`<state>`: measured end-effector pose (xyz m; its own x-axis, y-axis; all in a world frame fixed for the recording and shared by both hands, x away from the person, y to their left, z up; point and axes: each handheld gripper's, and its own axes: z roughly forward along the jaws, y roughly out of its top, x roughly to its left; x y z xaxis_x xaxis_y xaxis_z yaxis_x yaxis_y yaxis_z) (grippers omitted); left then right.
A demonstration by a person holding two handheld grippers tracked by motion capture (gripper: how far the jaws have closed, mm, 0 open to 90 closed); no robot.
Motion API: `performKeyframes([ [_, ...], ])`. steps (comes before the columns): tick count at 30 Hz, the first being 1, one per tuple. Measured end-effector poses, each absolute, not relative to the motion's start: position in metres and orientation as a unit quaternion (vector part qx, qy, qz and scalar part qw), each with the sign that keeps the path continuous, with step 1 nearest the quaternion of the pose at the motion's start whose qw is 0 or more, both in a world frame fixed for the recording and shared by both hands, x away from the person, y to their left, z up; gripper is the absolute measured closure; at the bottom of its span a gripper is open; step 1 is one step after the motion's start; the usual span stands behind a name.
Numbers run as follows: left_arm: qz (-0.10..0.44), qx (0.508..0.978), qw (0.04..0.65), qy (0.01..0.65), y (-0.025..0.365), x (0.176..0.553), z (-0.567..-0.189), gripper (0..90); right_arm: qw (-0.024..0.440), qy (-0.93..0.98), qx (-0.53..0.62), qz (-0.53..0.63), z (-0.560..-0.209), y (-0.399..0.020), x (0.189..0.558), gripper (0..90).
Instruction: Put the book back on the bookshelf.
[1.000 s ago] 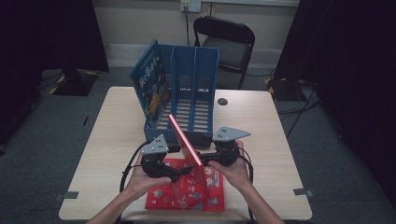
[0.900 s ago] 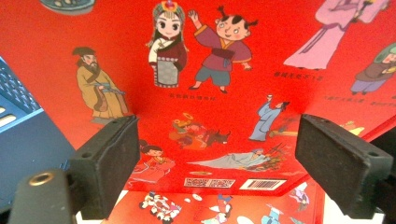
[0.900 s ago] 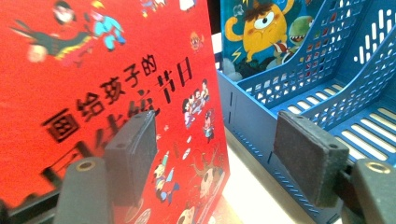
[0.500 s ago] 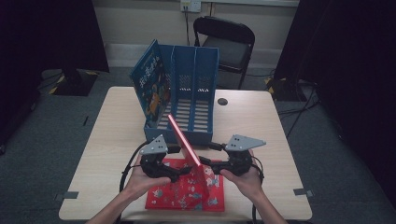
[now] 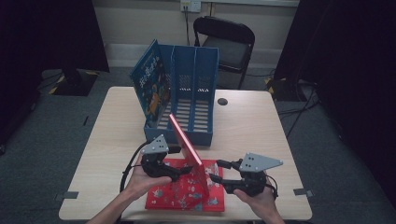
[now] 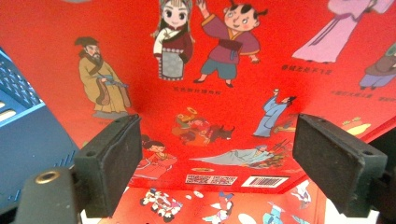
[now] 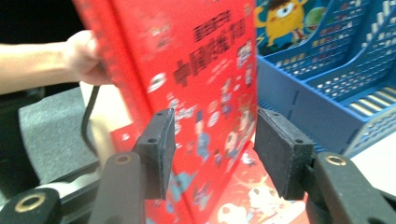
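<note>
Carrying everything here is a pale wooden surface, and towards its far edge stands a blue file rack with three upright slots; a blue picture book leans in the slot at the far left. Nearer the person's edge, a flat red book lies face up. On it, a second red book is tipped up on its lower edge, its long axis slanting from the near edge up and away towards the rack, its top corner just in front of the rack's near wall.

The left gripper sits against the left face of the tilted book, near its lower edge. In the left gripper view its fingers stand wide apart with the cover filling the space beyond them. They look to prop the book rather than pinch it, though I cannot tell whether they touch it.

The right gripper is on the other side, level with the book's near lower corner and a little apart from it. Its jaws have just been closing and stand about half open. In the right gripper view, the book's edge runs up between the fingers, which do not yet press on it.

The book lies to the left of the right gripper, so that hand is the nearer one to clamp its free edge.
</note>
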<state>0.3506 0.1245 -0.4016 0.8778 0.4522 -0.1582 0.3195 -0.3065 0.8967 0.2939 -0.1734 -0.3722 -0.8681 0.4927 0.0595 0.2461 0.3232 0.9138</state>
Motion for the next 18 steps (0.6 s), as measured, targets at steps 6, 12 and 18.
performKeyframes([
  [6, 0.06, 0.805, 0.536, 0.246, 0.126, 0.352, -0.403, 15.7, 0.099, 0.808, 0.214, 0.54, -0.373, -0.17, 0.285, 46.0],
  [12, 0.063, 0.805, 0.535, 0.248, 0.126, 0.352, -0.403, 15.9, 0.089, 0.816, 0.201, 0.534, -0.379, -0.154, 0.287, 42.5],
  [18, 0.065, 0.805, 0.533, 0.252, 0.126, 0.353, -0.403, 16.0, 0.091, 0.829, 0.2, 0.514, -0.388, -0.136, 0.297, 42.3],
])
